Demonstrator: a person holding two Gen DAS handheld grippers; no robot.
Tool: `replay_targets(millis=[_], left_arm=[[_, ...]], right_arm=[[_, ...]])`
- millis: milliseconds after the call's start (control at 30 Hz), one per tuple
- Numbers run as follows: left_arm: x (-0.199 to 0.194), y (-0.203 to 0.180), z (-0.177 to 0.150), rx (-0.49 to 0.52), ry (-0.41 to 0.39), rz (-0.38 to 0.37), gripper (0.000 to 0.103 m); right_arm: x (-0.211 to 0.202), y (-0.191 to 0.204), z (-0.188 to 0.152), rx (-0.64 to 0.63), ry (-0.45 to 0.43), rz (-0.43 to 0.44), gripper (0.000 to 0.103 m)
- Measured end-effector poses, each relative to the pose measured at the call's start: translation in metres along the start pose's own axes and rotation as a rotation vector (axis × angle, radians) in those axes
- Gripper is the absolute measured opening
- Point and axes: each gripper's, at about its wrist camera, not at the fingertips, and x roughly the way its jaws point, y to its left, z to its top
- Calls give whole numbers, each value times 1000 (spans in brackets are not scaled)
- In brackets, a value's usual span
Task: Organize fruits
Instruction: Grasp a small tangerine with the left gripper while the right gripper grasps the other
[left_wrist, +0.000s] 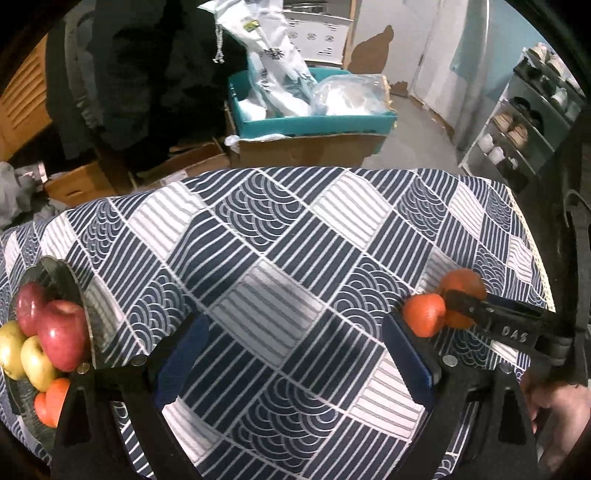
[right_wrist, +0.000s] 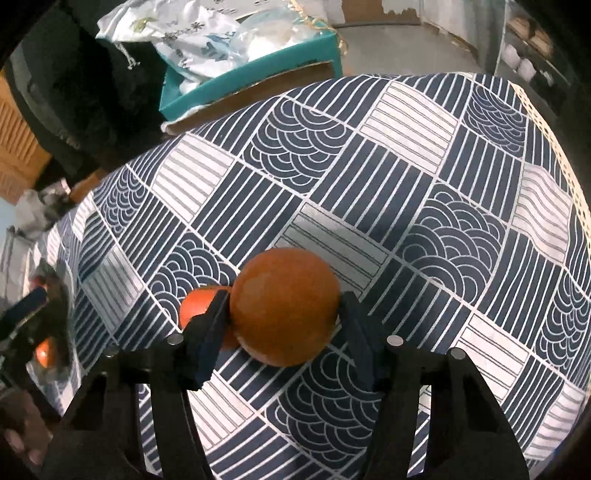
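**Right now: the big orange is gripped, and the lift has to be clean**

Right now the large round orange fruit (right_wrist: 284, 310) sits on the table's navy-and-white patterned cloth (right_wrist: 406, 166), clamped between the two black fingers of the right gripper (right_wrist: 282, 314); both pads press on its sides at about its widest part. Just beside it, touching or nearly so, lies a smaller reddish-orange fruit (right_wrist: 197, 306), partly hidden behind the near finger.

To my eye the step in hand is carrying this fruit over to the dark shallow dish (left_wrist: 59, 273) at the far left of the table, where red apples (left_wrist: 62, 332), yellow-green apples (left_wrist: 33, 360) and another reddish-orange fruit (left_wrist: 50, 400) are already piled. A straight lift looks wise, so the finger does not nudge the small neighbour and set it rolling toward the table edge. The skin looks smooth and the shape round, so a steady squeeze and no tilting should keep it from slipping.

The left gripper (left_wrist: 291, 354) hangs over bare cloth with its blue-padded jaws spread wide and nothing between them. It stands between fruit and dish, so the carrying path should pass clear of it. The pile is already heaped, so a low, gentle set-down seems best.
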Motion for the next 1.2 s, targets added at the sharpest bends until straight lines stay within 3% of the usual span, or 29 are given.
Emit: replay_targets(millis=[167,467,633,733,933,1067,1200], left_arm=[[5,-14,3,6,16,-24,96],[22,-53,4,37,65,-64,96],[35,-73,3,30,92,-90,96],[43,-85,0,60,105,-67,96],[53,-90,-3,50,118,-75,95],[64,-92,-5,32,141,-97,79],[76,-95,-8,29,174,-123,73]], right_arm=[[-12,3,-3,-38,-26,-48,58],[-42,-28,1,-12,-95,-149,58],[-42,-40,-7,-1,-91,-189,58],[-42,-47,-12,3,-83,-192,58],[-46,-54,-19,-37,-82,-265,58],[-47,-59,-20,-16,-81,-255,58],[-50,-59,-17,-12,-87,-256,58]])
